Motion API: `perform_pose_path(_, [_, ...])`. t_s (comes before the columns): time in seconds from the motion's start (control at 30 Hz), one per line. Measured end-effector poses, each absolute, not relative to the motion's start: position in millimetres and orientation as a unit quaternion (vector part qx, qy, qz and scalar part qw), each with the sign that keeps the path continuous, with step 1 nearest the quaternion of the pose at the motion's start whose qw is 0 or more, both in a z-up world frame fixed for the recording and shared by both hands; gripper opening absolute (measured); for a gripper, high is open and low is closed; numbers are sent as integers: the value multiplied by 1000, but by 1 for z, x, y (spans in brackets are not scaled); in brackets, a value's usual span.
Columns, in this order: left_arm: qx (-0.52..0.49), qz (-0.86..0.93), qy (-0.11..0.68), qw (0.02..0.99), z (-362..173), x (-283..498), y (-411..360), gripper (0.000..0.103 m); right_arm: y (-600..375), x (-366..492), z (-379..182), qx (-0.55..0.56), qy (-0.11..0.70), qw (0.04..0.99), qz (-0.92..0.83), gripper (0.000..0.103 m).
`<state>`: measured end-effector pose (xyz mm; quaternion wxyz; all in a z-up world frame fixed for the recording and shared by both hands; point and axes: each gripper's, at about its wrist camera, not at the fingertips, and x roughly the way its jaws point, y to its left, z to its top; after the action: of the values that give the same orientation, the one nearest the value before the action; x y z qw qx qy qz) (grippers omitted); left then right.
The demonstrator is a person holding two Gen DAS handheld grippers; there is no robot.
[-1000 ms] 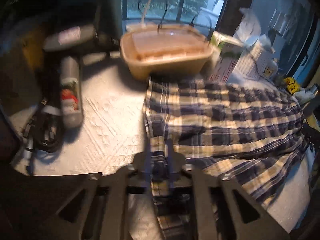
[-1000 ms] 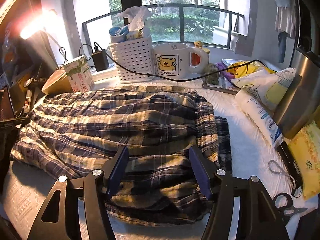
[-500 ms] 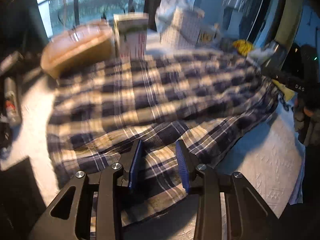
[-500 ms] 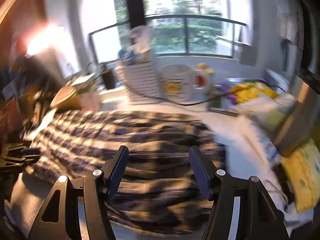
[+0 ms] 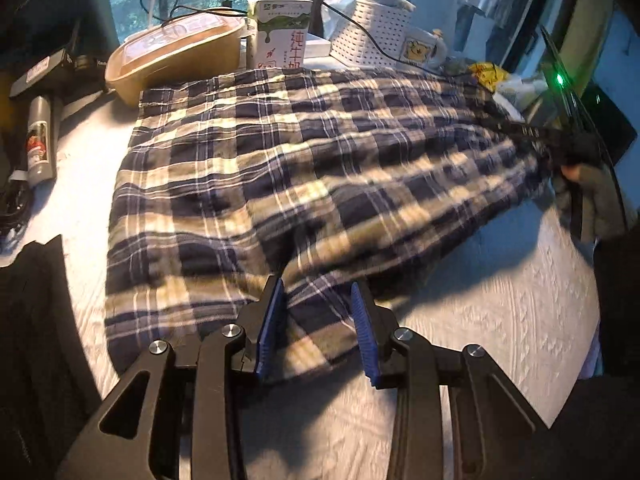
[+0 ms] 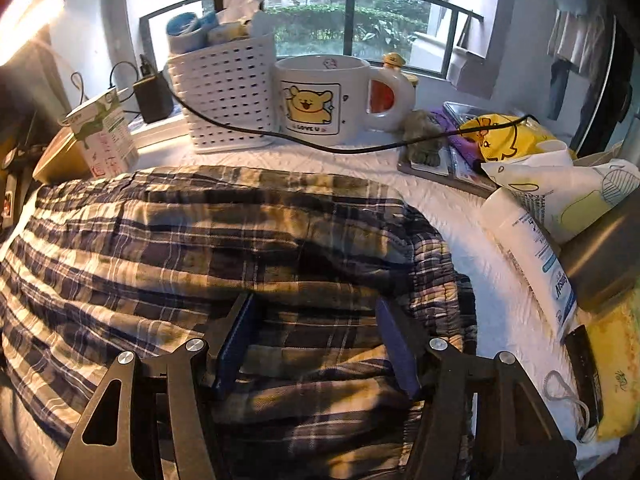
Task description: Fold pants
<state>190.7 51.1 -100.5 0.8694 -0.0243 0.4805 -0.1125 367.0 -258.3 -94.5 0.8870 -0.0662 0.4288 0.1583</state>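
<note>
the plaid pants lie spread across the white table, their far edge near a milk carton and a white basket. the left hand-held gripper hovers over the near hem, fingers parted, gripping nothing. the right hand-held gripper is wide open above bunched cloth near the waistband, holding nothing.

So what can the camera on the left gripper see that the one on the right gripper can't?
Only the left wrist view shows the grey spray can and the lid of the tan plastic container. Only the right wrist view shows the white squeeze bottle and yellow duck-print bag. Both share the blue-and-cream plaid pants, white perforated basket, bear mug and milk carton.
</note>
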Motion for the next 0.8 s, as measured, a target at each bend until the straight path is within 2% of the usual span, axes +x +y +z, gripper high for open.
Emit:
perform_pose_path(0.1, [-22,-118,487,865,-92,188,50,34,-258,363,-88,-70,422,892,148,62])
perform_pose_path(0.27, [-27,-163,416,894,-54,182,29,35,-245,338,-52,-91,391,893,204,65])
perform_pose_path(0.37, [-5,-169,401,900,-54,196,-2,54,-234,332,-39,-112,379,886,241,68])
perform_pose_path(0.5, [13,-145,411,900,-71,220,-34,54,-229,339,-35,-138,385,876,255,72])
perform_pose_path(0.67, [-30,-93,450,888,-94,235,-37,54,-230,353,-32,-156,376,863,297,73])
perform_pose_path(0.73, [-27,-81,445,892,-94,232,-41,54,-225,363,-36,-171,376,855,315,80])
perform_pose_path(0.77, [-25,-74,444,893,-95,230,-43,52,-219,370,-40,-180,376,850,321,82])
perform_pose_path(0.8, [-23,-70,443,893,-96,228,-45,43,-213,376,-43,-186,376,846,328,82])
